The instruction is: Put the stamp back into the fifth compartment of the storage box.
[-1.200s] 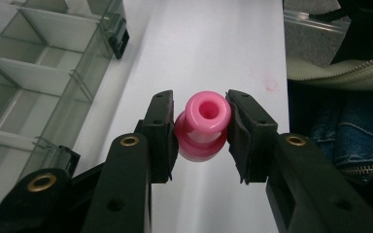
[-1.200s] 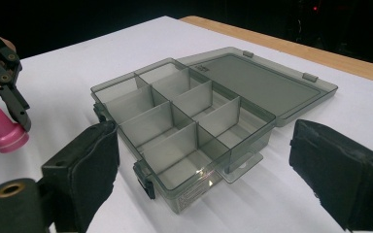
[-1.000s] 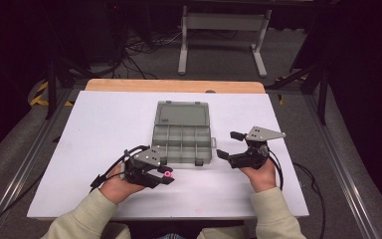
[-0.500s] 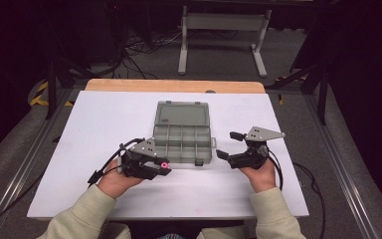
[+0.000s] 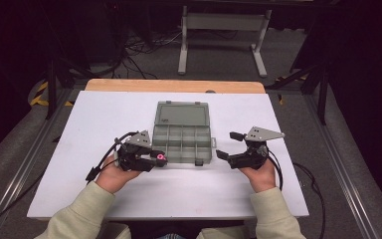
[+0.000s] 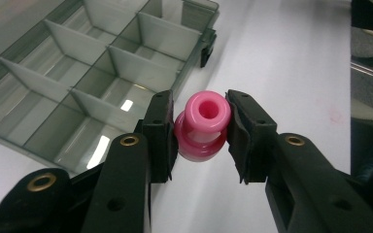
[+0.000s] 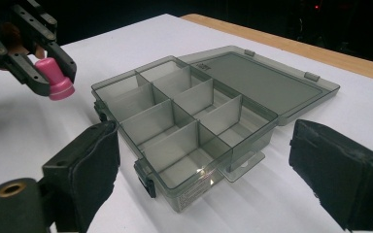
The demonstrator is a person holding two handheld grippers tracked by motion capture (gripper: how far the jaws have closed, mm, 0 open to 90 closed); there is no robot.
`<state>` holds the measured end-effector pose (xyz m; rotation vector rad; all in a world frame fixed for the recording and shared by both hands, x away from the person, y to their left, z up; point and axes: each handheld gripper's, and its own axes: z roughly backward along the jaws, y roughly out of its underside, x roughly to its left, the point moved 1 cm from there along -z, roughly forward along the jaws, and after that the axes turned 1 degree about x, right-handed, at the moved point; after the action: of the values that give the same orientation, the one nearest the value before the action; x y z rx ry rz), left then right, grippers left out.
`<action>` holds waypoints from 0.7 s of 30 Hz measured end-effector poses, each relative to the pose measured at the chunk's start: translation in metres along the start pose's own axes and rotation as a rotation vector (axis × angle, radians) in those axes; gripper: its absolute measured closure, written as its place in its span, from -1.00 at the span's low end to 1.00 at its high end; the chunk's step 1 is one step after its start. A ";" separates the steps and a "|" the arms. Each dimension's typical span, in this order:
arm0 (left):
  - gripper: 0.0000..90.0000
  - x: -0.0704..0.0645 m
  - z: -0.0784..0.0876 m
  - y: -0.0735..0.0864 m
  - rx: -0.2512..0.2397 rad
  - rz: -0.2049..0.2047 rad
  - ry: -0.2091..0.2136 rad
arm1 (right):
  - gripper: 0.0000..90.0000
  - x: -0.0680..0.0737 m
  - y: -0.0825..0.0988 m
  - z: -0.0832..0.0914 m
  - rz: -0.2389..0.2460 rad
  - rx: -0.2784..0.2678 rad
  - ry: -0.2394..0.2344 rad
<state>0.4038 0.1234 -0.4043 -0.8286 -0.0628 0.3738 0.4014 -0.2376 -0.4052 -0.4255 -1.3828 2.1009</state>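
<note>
Gripping now: left gripper (image 5: 155, 160) is clenching a pink plastic spool (image 6: 202, 125), its pads pressing on the spool's two sides in the left gripper view.
Spool pose: it is lying between the pads with its open bore facing the camera and its wider flange at the lower end.
Spool place: in the high view it is showing as a pink spot at about 8 o'clock from the organizer box (image 5: 182, 144), just off that box's near left corner and above the white table (image 5: 79, 129).
Left hand (image 5: 113, 175): it is reaching in from 7 o'clock of the table, wrapped around the gripper body.
Right gripper (image 5: 229, 145): it is standing released, its jaws spread wide with nothing between the pads.
Right gripper place: it is sitting at 3 o'clock of the box, close beside it, pointing at 9 o'clock toward its right wall.
Right hand (image 5: 258, 172): it is resting on the table at about 5 o'clock.
Box state: the grey translucent box is lying open, its lid (image 5: 181, 113) folded flat toward 12 o'clock.
Compartments: dividers are splitting the tray into small cells, and the cells in view are showing bare floors.
Right gripper view: the box is lying between the two black pads, with the left gripper and the spool at 10 o'clock.
</note>
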 end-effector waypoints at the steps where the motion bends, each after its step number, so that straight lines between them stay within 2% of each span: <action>1: 0.43 0.000 0.000 0.000 0.000 0.000 0.000 | -0.74 0.000 0.000 0.000 0.000 0.000 0.001; 14: 0.43 0.016 -0.001 0.000 -0.032 0.075 -0.064 | -0.74 -0.001 0.001 0.000 -0.004 0.002 -0.002; 21: 0.43 0.024 -0.002 0.001 -0.054 0.134 -0.104 | -0.74 -0.001 0.001 0.000 -0.006 0.002 -0.004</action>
<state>0.4261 0.1309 -0.4083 -0.8690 -0.1150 0.5440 0.4022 -0.2384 -0.4063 -0.4164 -1.3830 2.0993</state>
